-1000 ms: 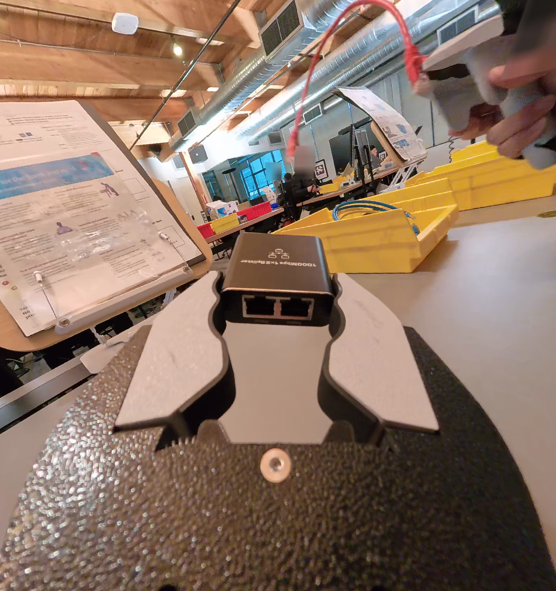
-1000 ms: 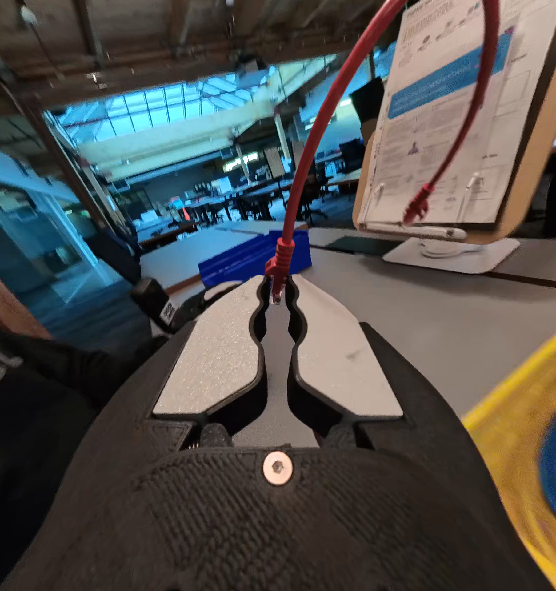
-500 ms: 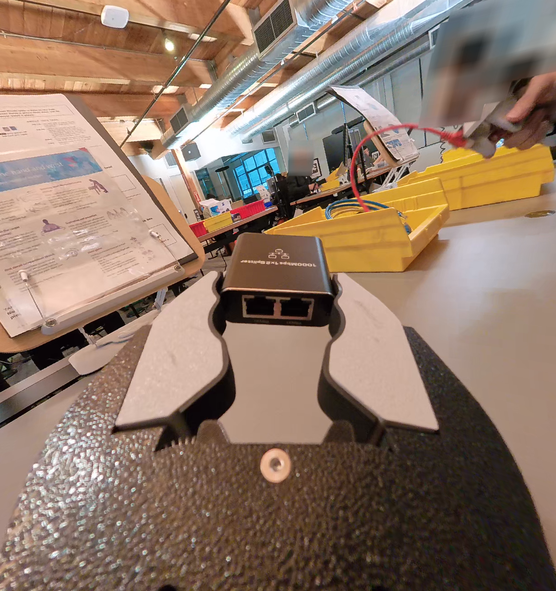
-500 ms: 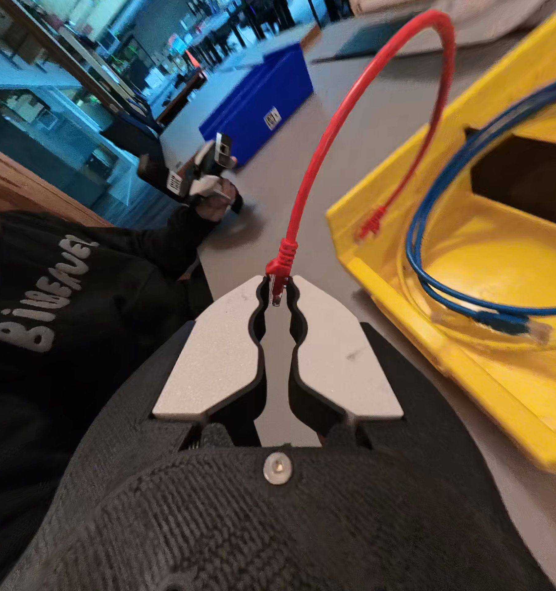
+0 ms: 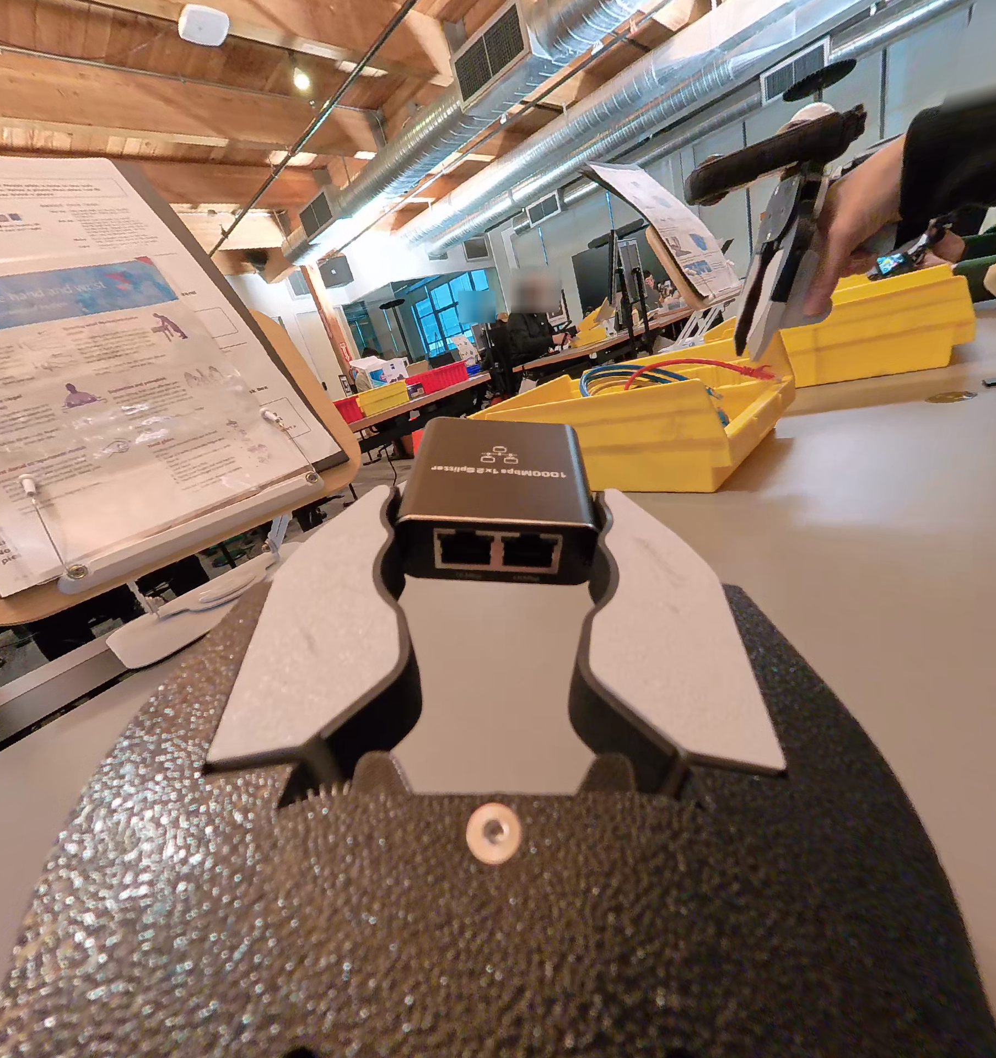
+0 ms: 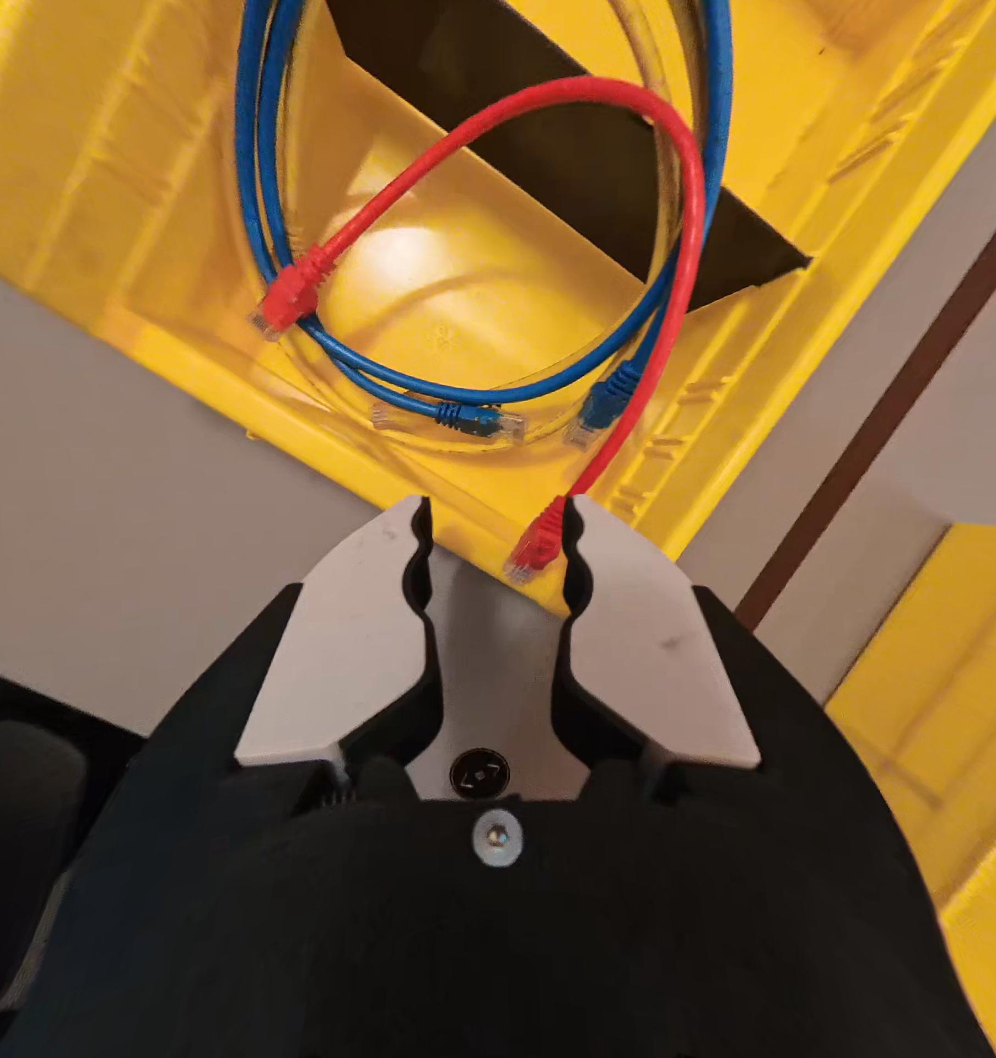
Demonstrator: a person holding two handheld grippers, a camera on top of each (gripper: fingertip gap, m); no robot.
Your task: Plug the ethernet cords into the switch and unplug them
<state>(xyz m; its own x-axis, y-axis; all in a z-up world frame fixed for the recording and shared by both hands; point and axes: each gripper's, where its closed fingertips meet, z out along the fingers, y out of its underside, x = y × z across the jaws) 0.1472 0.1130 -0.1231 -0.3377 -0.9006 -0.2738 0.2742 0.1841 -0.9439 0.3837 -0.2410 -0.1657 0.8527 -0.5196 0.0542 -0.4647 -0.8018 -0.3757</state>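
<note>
Above the yellow plastic bin [image 6: 140, 172], the right hand-held gripper [image 6: 498, 509] is spread open, the red ethernet cord [image 6: 678, 229] released against one finger; snagging on withdrawal is risked. The black two-port switch [image 5: 498, 486] is clamped by the left hand-held gripper [image 5: 495, 504].

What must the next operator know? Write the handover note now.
Left gripper: shut on the black switch; both ports are empty.
Right gripper: open above the yellow bin, holding nothing.
Red cord: loose across the bin, one plug beside the right finger. Blue cords are coiled inside.
Done: nothing is plugged in.
Left: probably grasp a plug, insert it, then unplug.
</note>
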